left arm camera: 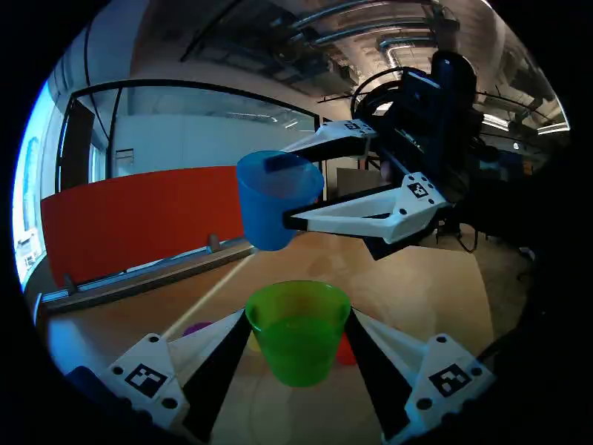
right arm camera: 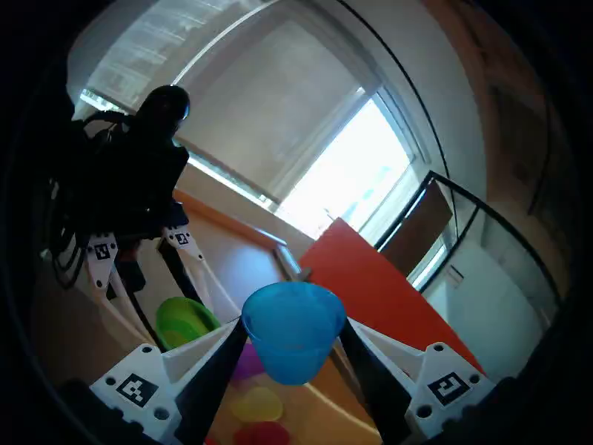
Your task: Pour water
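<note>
In the left gripper view my left gripper (left arm camera: 298,337) is shut on a green cup (left arm camera: 299,337), held upright above the wooden table (left arm camera: 415,289). Above and beyond it hangs a blue cup (left arm camera: 276,196), gripped by my right gripper (left arm camera: 285,189) reaching in from the right. In the right gripper view the blue cup (right arm camera: 293,337) sits between the right gripper (right arm camera: 292,341) fingers, and the view is tilted. The green cup (right arm camera: 181,320) shows lower left, held by the left gripper (right arm camera: 174,311). Whether either cup holds water I cannot tell.
Purple, yellow and red cups (right arm camera: 256,404) lie on the table below the held cups. A red panel (left arm camera: 141,215) with a rail runs along the table's far side. A glass partition (left arm camera: 200,133) and a bright window (right arm camera: 348,185) stand beyond.
</note>
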Tool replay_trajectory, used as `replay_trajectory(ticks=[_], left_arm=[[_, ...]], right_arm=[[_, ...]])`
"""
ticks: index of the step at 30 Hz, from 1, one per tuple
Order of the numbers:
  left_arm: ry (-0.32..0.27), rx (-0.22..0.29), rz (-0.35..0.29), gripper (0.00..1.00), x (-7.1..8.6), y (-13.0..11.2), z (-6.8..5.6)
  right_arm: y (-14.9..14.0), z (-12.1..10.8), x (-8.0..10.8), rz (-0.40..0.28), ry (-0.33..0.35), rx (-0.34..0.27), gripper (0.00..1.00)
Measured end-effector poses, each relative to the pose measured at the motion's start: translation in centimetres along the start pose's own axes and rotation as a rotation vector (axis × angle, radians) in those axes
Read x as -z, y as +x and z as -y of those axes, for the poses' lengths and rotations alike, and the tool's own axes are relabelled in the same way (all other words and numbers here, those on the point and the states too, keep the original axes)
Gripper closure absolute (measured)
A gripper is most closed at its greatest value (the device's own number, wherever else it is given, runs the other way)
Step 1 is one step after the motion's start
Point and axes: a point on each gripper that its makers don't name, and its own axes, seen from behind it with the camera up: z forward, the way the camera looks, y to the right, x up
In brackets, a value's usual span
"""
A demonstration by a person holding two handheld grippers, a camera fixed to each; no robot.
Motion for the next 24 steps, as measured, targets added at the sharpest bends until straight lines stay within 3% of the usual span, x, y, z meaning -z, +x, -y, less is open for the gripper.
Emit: replay_trajectory(ticks=[19, 24], left_arm=[[-0.009, -0.01, 0.023, 0.13, 0.2, -0.3, -0.1], [-0.01, -0.017, 0.034, 0.13, 0.2, -0.7, -0.1]], right_arm=[[-2.2, 1.7, 0.4, 0.087, 0.079, -0.44, 0.09], [-2.4, 1.9, 0.5, 0.097, 0.096, -0.523, 0.09]])
